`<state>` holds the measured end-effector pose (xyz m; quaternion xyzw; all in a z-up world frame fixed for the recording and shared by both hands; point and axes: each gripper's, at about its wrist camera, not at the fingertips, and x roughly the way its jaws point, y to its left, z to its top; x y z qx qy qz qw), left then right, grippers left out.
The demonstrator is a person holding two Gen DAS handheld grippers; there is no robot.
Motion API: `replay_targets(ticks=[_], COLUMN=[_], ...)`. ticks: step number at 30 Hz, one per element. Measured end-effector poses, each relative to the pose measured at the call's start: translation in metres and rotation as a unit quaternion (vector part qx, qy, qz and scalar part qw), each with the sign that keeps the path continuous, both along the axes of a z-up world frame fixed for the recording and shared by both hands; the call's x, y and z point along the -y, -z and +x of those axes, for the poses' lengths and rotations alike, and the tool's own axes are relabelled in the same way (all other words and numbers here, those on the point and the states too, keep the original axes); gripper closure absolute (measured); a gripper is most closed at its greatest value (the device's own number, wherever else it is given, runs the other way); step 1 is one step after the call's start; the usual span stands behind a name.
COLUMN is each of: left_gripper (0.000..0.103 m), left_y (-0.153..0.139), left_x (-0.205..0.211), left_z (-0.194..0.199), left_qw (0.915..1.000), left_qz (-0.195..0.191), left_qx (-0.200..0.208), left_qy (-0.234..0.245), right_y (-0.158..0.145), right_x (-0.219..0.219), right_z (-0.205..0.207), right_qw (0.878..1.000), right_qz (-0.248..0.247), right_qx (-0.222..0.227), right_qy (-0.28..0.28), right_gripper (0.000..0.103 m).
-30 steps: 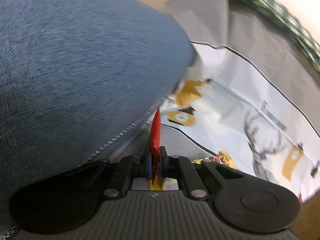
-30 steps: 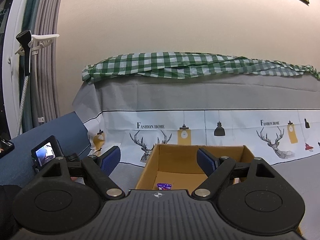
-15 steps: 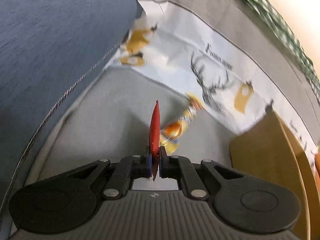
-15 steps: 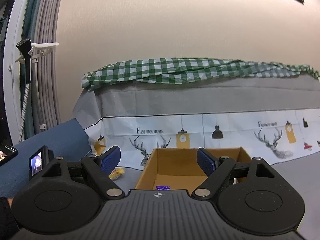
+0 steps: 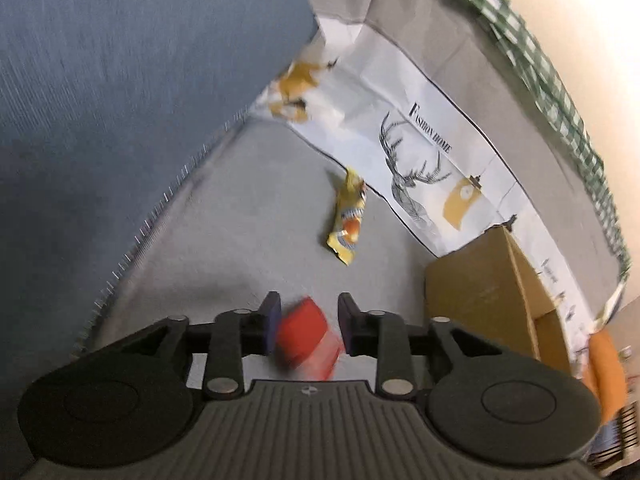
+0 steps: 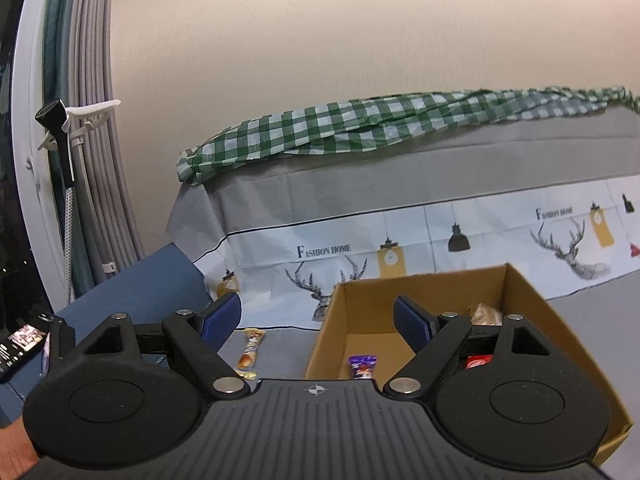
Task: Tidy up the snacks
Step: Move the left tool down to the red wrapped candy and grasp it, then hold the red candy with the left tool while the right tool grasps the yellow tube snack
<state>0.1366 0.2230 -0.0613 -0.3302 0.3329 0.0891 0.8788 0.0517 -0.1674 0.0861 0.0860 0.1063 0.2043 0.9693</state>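
My left gripper (image 5: 307,308) points down at the grey cloth, left of the open cardboard box (image 5: 480,292), and its jaws are opening. A red snack packet (image 5: 304,340) sits blurred and loose between the fingers, turned flat, with the pads off it. A yellow snack packet (image 5: 349,220) lies on the cloth ahead. My right gripper (image 6: 318,314) hovers open and empty over the box (image 6: 560,340). Inside the box lie a purple packet (image 6: 362,365), a red packet (image 6: 478,361) and a brownish wrapped item (image 6: 486,314). The yellow packet (image 6: 250,350) lies left of the box.
A blue cushion (image 5: 120,100) rises on the left of the cloth. A printed deer cloth (image 6: 440,240) hangs behind the box, with a green checked cloth (image 6: 360,128) on top. A phone (image 6: 20,340) lies at the far left, by a person's wrist.
The left gripper swung away from the blue cushion towards the box. Its jaws parted, and the red packet, gripped edge-on before, now lies flat and loose between them. The right gripper tilted slightly.
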Motion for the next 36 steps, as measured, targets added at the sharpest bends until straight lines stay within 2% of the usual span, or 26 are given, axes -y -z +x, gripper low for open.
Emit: replay_targets(ticks=[2, 7, 8, 9, 12, 14, 16, 18, 19, 21, 25, 26, 27, 28, 29, 30, 32, 36], left_gripper=[0.065, 0.035, 0.025, 0.022, 0.022, 0.023, 0.027, 0.048, 0.051, 0.057, 0.057, 0.057, 0.057, 0.057, 0.056, 0.056, 0.056, 0.056], left_y=[-0.002, 0.007, 0.010, 0.015, 0.029, 0.032, 0.034, 0.034, 0.034, 0.033, 0.031, 0.032, 0.031, 0.031, 0.030, 0.030, 0.030, 0.029], left_x=[0.007, 0.033, 0.040, 0.044, 0.057, 0.061, 0.065, 0.070, 0.071, 0.071, 0.056, 0.049, 0.046, 0.043, 0.041, 0.039, 0.034, 0.027], left_z=[0.003, 0.025, 0.031, 0.034, 0.043, 0.044, 0.044, 0.046, 0.046, 0.046, 0.049, 0.049, 0.049, 0.049, 0.049, 0.049, 0.049, 0.048], left_qw=[0.9996, 0.9917, 0.9885, 0.9855, 0.9749, 0.9711, 0.9689, 0.9637, 0.9619, 0.9619, 0.9709, 0.9736, 0.9752, 0.9763, 0.9760, 0.9749, 0.9750, 0.9767], left_qz=[0.025, 0.103, 0.120, 0.132, 0.173, 0.188, 0.195, 0.216, 0.223, 0.226, 0.208, 0.199, 0.192, 0.188, 0.190, 0.194, 0.193, 0.182], left_qx=[-0.006, -0.047, -0.057, -0.065, -0.096, -0.098, -0.098, -0.102, -0.101, -0.096, -0.098, -0.100, -0.101, -0.102, -0.104, -0.108, -0.110, -0.112], left_qy=[0.014, 0.061, 0.073, 0.084, 0.103, 0.110, 0.117, 0.120, 0.122, 0.120, 0.067, 0.050, 0.040, 0.031, 0.024, 0.015, 0.002, -0.014], right_y=[0.001, 0.004, 0.004, 0.005, 0.005, 0.005, 0.006, 0.006, 0.006, 0.007, 0.007, 0.008, 0.008, 0.008, 0.008, 0.008, 0.006, -0.003], right_x=[-0.002, -0.007, -0.009, -0.011, -0.016, -0.019, -0.020, -0.021, -0.022, -0.024, -0.031, -0.034, -0.036, -0.039, -0.042, -0.046, -0.057, -0.096], right_z=[0.002, 0.006, 0.006, 0.005, 0.002, 0.001, 0.001, 0.003, 0.004, 0.006, 0.010, 0.013, 0.017, 0.021, 0.026, 0.032, 0.047, 0.084], right_qw=[1.000, 0.999, 0.999, 0.999, 0.998, 0.999, 0.999, 0.998, 0.998, 0.998, 0.997, 0.996, 0.995, 0.994, 0.992, 0.991, 0.988, 0.980], right_qz=[0.009, 0.029, 0.029, 0.028, 0.018, 0.009, 0.003, -0.002, -0.004, -0.009, -0.018, -0.022, -0.023, -0.022, -0.019, -0.017, -0.015, -0.020], right_qx=[-0.009, -0.033, -0.034, -0.035, -0.034, -0.031, -0.031, -0.036, -0.039, -0.044, -0.052, -0.054, -0.061, -0.069, -0.079, -0.091, -0.112, -0.152], right_qy=[-0.005, -0.021, -0.024, -0.027, -0.039, -0.042, -0.045, -0.047, -0.048, -0.050, -0.062, -0.066, -0.073, -0.082, -0.092, -0.101, -0.106, -0.126], right_gripper=[0.018, 0.018, 0.018, 0.018, 0.018, 0.018, 0.018, 0.018, 0.018, 0.018, 0.019, 0.026, 0.039, 0.047, 0.065, 0.078, 0.082, 0.080])
